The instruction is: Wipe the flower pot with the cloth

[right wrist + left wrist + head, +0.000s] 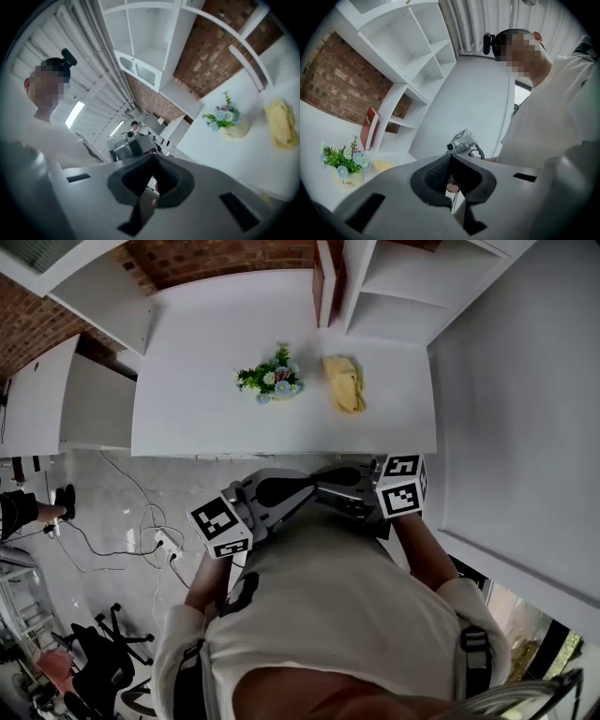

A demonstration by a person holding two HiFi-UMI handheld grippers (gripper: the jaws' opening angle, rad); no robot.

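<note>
**Yellow cloth untouched; both grippers shut and held off the table**

Yellow and crumpled, the cloth (345,383) lies on the white table (187,418) in the upper middle of the head view. It is just right of the flower pot (274,382), with a narrow strip of bare tabletop between them. The cloth's long axis runs up and down the frame, away from the person. The pot, pale and filled with blue and green flowers, stands upright.

Both tools sit lower in the frame, off the table's near edge and close against the person's white shirt (319,606). The left gripper (298,487) and the right gripper (323,482) point toward each other with their tips nearly meeting, and neither is aimed at the table. In each gripper's own view the jaws are pressed together with nothing between them.

The cloth lies up the frame from both tools and slightly right of where their tips meet, so the right gripper looks the nearer one. The pot is up and a little left, on the left gripper's side. My reading is that wiping has not begun. The right gripper would need to swing toward the table, part its jaws and take the cloth across its short width, while the left one could steady the pot.
</note>
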